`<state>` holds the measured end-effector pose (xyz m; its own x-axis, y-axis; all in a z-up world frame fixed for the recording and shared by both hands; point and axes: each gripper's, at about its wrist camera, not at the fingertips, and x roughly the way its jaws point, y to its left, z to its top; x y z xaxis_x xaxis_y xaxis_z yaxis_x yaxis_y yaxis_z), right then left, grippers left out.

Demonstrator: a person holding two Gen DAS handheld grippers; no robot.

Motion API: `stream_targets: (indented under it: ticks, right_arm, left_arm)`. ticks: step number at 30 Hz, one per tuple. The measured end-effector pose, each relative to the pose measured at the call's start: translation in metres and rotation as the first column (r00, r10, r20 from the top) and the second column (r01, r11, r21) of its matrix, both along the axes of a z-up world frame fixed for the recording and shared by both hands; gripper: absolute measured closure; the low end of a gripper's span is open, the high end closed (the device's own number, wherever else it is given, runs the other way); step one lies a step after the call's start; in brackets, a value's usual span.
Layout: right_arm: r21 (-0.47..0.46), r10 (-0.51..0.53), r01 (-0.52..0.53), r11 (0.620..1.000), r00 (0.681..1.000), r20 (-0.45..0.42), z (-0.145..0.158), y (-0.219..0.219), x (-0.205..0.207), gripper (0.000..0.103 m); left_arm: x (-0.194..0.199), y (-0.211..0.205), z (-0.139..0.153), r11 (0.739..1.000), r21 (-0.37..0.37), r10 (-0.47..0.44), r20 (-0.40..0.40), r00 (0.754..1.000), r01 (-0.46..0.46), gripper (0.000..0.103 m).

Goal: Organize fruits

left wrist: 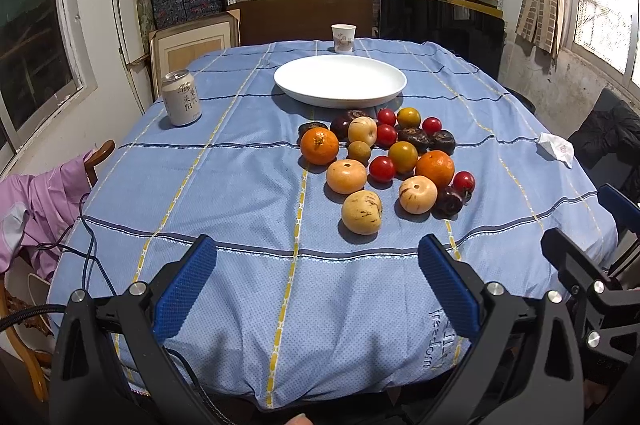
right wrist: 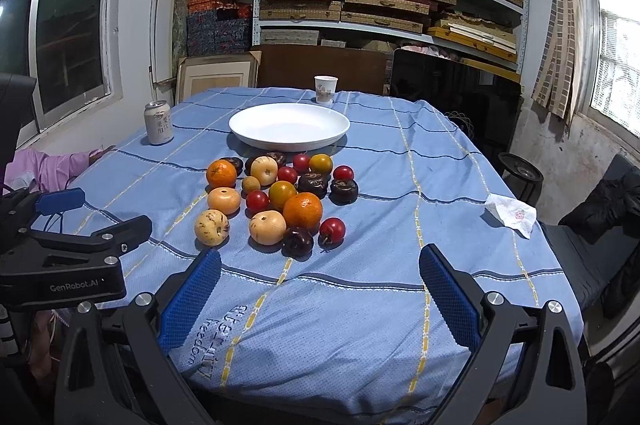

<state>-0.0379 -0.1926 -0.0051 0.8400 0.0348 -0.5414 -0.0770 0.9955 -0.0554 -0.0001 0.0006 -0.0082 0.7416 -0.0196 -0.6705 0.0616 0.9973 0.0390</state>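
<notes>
Fruits (left wrist: pixel 380 161) lie heaped on the blue tablecloth (left wrist: pixel 240 185) just in front of the white plate (left wrist: pixel 340 81), which holds nothing; left gripper (left wrist: pixel 318 289) and right gripper (right wrist: pixel 320 299) hover nearer, both spread wide, gripping nothing

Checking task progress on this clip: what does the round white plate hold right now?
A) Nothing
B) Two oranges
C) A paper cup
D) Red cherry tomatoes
A: the round white plate is bare, with all the mixed fruits piled on the blue tablecloth in front.
</notes>
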Motion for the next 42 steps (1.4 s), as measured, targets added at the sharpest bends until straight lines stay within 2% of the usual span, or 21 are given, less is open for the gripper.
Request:
stream_targets:
  ticks: [33,42]
  right_arm:
    - [0.002,-0.004,0.004,1.0,1.0,-0.011,-0.001,-0.001,0.004,0.003]
    - [0.006,-0.008,0.008,1.0,0.999,-0.045,-0.01,-0.007,0.019,0.003]
  left_arm:
    - [0.008,-0.003,-0.002,1.0,0.014,0.007,-0.012,1.0,-0.007,0.004]
    - [0.028,-0.004,-0.022,0.999,0.011,0.031,-0.06,0.998,-0.03,0.004]
